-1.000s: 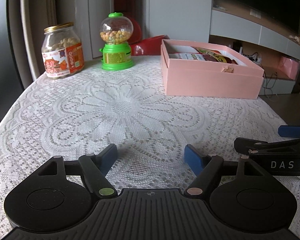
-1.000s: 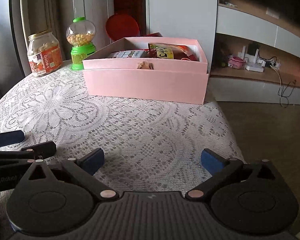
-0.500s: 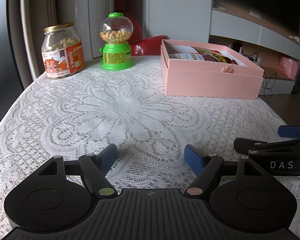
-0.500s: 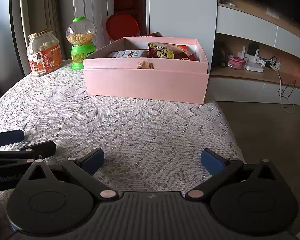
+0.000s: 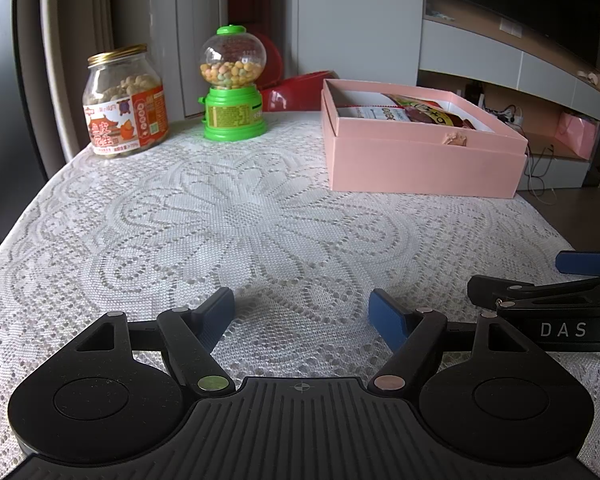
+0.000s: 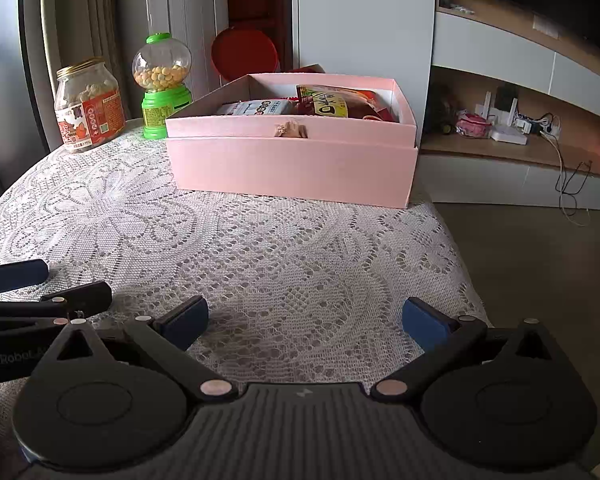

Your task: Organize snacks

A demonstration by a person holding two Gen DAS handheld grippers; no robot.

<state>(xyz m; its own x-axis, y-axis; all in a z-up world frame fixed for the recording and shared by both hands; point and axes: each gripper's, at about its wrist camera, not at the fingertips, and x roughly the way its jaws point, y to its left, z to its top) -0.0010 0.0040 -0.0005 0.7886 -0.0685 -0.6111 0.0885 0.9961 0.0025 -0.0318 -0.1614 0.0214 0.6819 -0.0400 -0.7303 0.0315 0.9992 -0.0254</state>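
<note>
White lace tablecloth (image 5: 260, 220) covers the table. Left gripper (image 5: 302, 314) hovers low over it, jaws spread wide, holding nothing; right gripper (image 6: 304, 318) likewise, wide open and empty. Open pink cardboard box (image 6: 292, 164) holding snack packets (image 6: 324, 106) sits well ahead of the right jaws, ahead-right of the left. Glass peanut jar (image 5: 124, 102) and green candy dispenser (image 5: 233, 84) stand far ahead-left.
</note>
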